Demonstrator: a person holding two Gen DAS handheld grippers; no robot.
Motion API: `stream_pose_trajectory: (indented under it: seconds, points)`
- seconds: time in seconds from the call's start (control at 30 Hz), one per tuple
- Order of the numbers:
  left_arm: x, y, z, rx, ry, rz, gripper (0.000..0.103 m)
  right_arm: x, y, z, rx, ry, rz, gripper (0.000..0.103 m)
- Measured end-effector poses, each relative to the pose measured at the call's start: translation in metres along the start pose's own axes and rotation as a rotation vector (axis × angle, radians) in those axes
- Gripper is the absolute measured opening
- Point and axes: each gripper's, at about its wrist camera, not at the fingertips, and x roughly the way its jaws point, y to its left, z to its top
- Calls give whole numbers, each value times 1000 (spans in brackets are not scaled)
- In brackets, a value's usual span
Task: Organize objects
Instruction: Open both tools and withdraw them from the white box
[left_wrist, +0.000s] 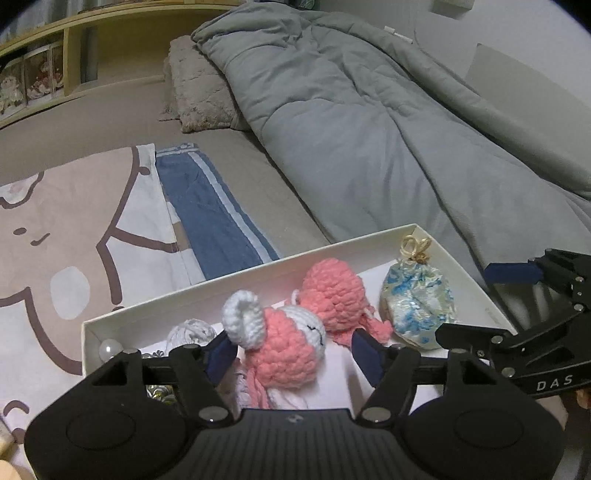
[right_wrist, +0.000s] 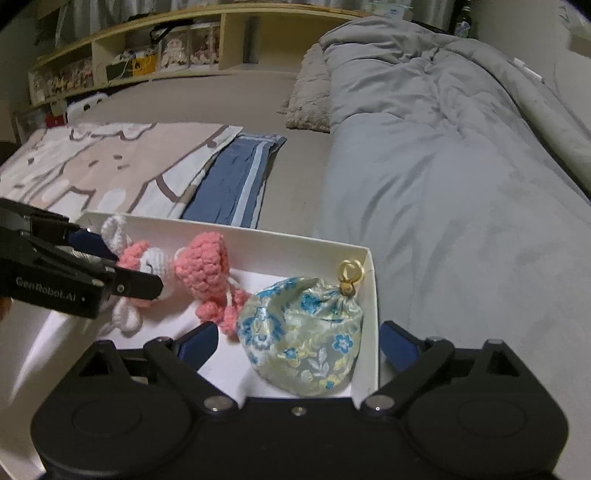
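A white shallow box (left_wrist: 258, 269) lies on the bed; it also shows in the right wrist view (right_wrist: 371, 295). Inside lie a pink-and-white crochet toy (left_wrist: 284, 347), a pink crochet octopus (left_wrist: 332, 291) and a floral drawstring pouch (left_wrist: 417, 299) with a gold cord. My left gripper (left_wrist: 293, 352) is open, its blue pads either side of the pink-and-white toy (right_wrist: 144, 258). My right gripper (right_wrist: 297, 345) is open around the pouch (right_wrist: 303, 332) and the box's right wall. The octopus (right_wrist: 207, 273) lies left of the pouch.
A grey duvet (left_wrist: 369, 129) covers the bed's right side. A folded blue towel (left_wrist: 210, 206) and a cartoon-print cover (left_wrist: 74, 240) lie beyond the box. A beige pillow (left_wrist: 195, 88) and a wooden shelf (right_wrist: 147, 48) are at the back. A pearl bead (left_wrist: 109, 349) and yarn ball (left_wrist: 190, 330) sit at the box's left end.
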Motion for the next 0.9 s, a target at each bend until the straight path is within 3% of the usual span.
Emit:
stream_pose_trajectory:
  seconds: [0.3,0.9]
  points:
    - [-40,-9,0,-5,0,-11,70,-45,6,0,117,-54,52,95]
    - [-147,-17,-26,8,-52,-4,90,-125,43,-21,210,-87,3,95]
